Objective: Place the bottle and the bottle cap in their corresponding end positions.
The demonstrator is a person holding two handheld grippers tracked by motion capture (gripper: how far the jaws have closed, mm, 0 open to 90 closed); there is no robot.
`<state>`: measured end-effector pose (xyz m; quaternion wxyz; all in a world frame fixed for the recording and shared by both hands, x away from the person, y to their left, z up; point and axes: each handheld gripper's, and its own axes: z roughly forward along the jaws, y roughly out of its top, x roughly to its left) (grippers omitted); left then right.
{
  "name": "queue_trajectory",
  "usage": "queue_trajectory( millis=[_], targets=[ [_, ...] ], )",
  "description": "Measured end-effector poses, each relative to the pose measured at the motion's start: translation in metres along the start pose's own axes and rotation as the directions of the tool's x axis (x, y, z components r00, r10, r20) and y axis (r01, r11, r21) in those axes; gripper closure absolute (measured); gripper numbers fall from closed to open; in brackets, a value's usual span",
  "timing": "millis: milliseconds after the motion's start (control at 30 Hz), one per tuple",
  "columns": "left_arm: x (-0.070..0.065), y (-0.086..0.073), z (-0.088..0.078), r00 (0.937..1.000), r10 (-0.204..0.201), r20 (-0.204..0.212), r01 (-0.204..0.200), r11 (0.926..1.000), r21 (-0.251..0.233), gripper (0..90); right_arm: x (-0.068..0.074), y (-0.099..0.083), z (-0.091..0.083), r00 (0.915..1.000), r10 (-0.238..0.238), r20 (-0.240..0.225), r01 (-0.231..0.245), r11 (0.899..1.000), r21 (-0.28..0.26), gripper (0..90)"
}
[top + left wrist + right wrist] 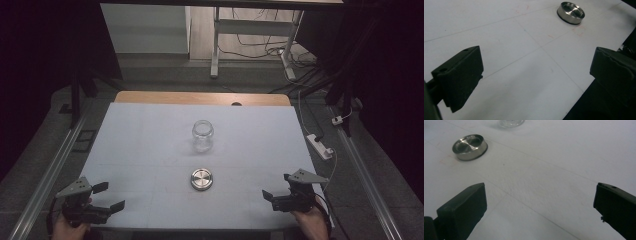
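Note:
A clear glass jar [203, 135] stands upright and uncapped near the middle of the white table [150, 130]. Its base shows at the top of the right gripper view [510, 122]. A round metal lid [202, 179] lies flat in front of the jar, also seen in the left gripper view [570, 12] and the right gripper view [469, 146]. My left gripper [109, 196] rests open at the front left corner, nothing between its jaws. My right gripper [278, 188] is open at the front right, also with nothing in it. Both sit well apart from the lid.
A wooden strip [200, 98] runs along the table's far edge. A white power strip [320, 146] with cables lies off the right side. Metal rails [50, 170] flank the table. A desk frame [250, 35] stands on the floor behind.

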<state>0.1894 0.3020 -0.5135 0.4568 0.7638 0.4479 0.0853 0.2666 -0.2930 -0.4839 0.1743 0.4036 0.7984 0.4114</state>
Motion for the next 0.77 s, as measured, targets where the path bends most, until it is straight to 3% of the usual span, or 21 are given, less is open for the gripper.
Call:
queue_trajectory(
  millis=[233, 633, 767],
  targets=[
    [0.001, -0.007, -0.004, 0.9994, -0.014, -0.03, 0.015, 0.9998, 0.01, 0.0, -0.004, -0.015, -0.008, 0.9986, 0.026, 0.045, -0.027, 0.999, 0.022, 0.0],
    [0.004, -0.019, -0.007, 0.9961, -0.036, -0.081, 0.041, 0.9974, 0.06, 0.0, -0.006, -0.025, -0.017, 0.9962, 0.071, 0.049, -0.073, 0.997, 0.031, 0.0],
    [0.005, -0.019, -0.006, 0.9959, -0.045, -0.078, 0.05, 0.9964, 0.068, 0.0, -0.006, -0.026, -0.017, 0.9959, 0.078, 0.045, -0.08, 0.996, 0.037, 0.0]
  ],
)
